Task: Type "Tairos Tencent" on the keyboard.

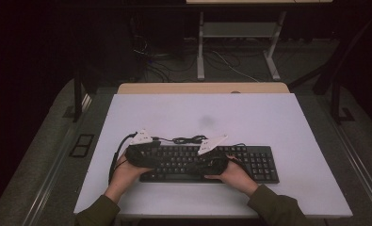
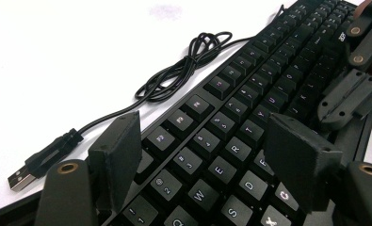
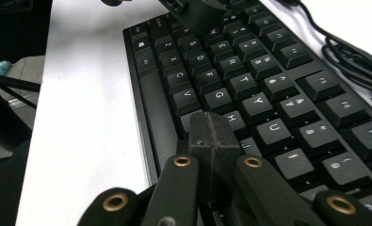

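A black keyboard (image 1: 249, 162) lies along the near side of the white table (image 1: 249, 117). Both hands hold grippers over its left half, pointing at each other. My left gripper (image 2: 207, 160) hovers open above the letter and number keys (image 2: 207, 141), with nothing between its fingers. My right gripper (image 3: 213, 136) is shut, its two pads pressed together just over the keys near H and J (image 3: 235, 122). In the high view the left gripper (image 1: 160, 160) and right gripper (image 1: 200, 165) sit close together. The right gripper (image 2: 348, 94) also shows in the left gripper view.
The keyboard's black cable (image 2: 183, 70) lies coiled on the table behind the keys, its USB plug (image 2: 21, 176) loose at the left. A wooden strip (image 1: 202, 88) borders the table's far side. Beyond stand a desk frame (image 1: 238, 42) and floor cables.
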`<action>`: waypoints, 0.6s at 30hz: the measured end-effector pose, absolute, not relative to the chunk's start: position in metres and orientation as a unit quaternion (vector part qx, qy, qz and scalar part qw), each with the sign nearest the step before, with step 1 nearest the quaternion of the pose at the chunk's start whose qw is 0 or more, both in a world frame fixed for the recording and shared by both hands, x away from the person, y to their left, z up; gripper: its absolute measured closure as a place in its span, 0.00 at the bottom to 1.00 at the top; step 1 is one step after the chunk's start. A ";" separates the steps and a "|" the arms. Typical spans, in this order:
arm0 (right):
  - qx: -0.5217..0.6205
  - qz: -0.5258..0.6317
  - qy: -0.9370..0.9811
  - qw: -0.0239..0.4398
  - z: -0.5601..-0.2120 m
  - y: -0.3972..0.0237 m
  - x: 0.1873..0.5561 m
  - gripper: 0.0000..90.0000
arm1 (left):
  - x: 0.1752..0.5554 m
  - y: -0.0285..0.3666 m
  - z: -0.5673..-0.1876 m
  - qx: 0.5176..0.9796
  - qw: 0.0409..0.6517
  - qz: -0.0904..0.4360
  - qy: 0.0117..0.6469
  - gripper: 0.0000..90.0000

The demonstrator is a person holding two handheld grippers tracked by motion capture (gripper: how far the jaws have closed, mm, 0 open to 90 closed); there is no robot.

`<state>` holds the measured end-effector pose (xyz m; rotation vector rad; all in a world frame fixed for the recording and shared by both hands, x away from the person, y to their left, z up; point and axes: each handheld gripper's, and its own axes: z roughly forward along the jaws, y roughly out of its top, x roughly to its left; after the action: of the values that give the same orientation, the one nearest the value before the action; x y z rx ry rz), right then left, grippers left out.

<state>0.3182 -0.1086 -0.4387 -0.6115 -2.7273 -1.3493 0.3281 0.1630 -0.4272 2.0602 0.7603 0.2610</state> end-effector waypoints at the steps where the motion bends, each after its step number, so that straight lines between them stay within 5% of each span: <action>1: -0.197 -0.436 -0.878 0.018 -0.438 -0.109 0.319 0.99 | 0.328 0.163 -0.427 0.833 0.449 0.106 0.307 0.31; 5: -0.201 -0.441 -0.874 0.019 -0.436 -0.112 0.319 0.99 | 0.328 0.162 -0.427 0.833 0.450 0.106 0.305 0.32; 10: -0.205 -0.449 -0.869 0.019 -0.431 -0.116 0.321 0.85 | 0.328 0.160 -0.426 0.834 0.450 0.103 0.302 0.37; 18: -0.221 -0.462 -0.859 0.007 -0.426 -0.127 0.325 0.64 | 0.327 0.150 -0.427 0.842 0.452 0.076 0.284 0.66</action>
<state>0.3249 -0.1272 -0.4263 -0.6915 -2.6859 -1.4439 0.3270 0.1502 -0.4274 2.0808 0.7008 0.1887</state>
